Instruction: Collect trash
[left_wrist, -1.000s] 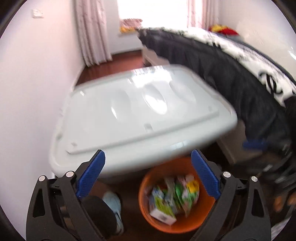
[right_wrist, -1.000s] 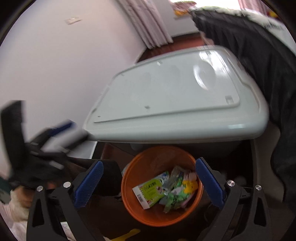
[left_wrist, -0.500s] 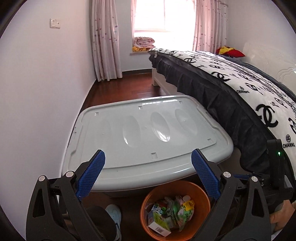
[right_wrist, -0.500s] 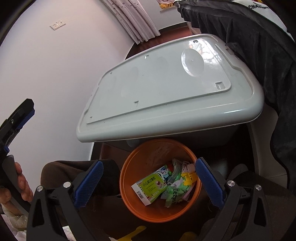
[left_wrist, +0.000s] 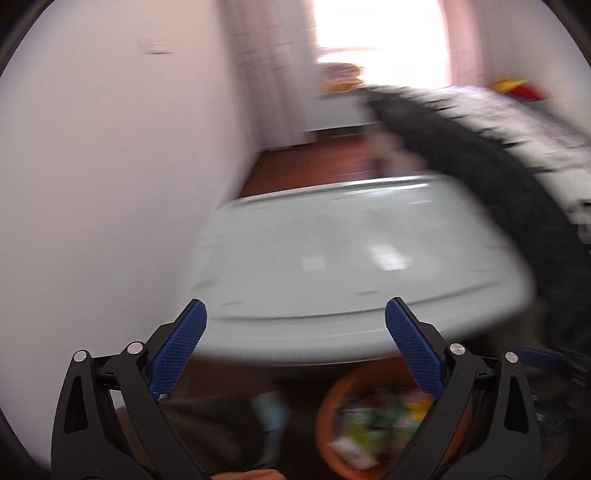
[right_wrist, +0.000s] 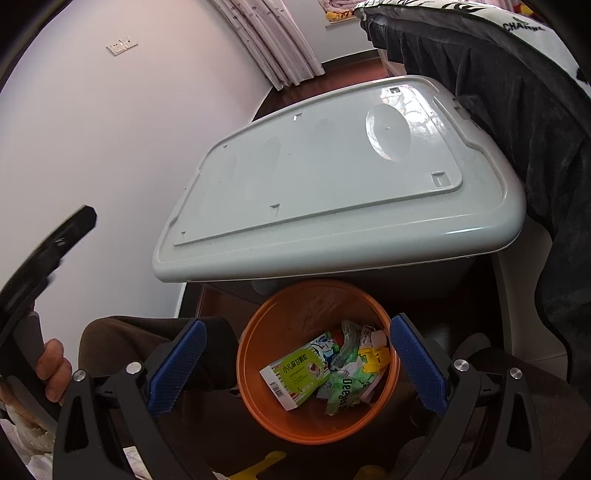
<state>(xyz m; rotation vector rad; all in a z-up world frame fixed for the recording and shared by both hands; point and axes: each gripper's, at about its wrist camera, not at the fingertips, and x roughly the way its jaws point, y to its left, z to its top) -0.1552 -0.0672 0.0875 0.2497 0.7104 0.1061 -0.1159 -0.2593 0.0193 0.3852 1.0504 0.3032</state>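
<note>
Evidently light and crushable, the green-and-white cardboard box (right_wrist: 300, 373) and crinkly wrappers (right_wrist: 347, 384) in the round orange plastic bin (right_wrist: 258, 350) suit edge pinches, both the left hand-held gripper (left_wrist: 295, 354) and right hand-held gripper (right_wrist: 297, 363) spread wide and empty.

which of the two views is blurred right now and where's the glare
Left wrist view: heavy motion smear over the grey bin lid, bed and orange basket, window blown out white; only the left claw stays crisp. Right wrist view: sharp, packets in the basket readable, window glare on the lid's far corner, fisheye bending the walls.
</note>
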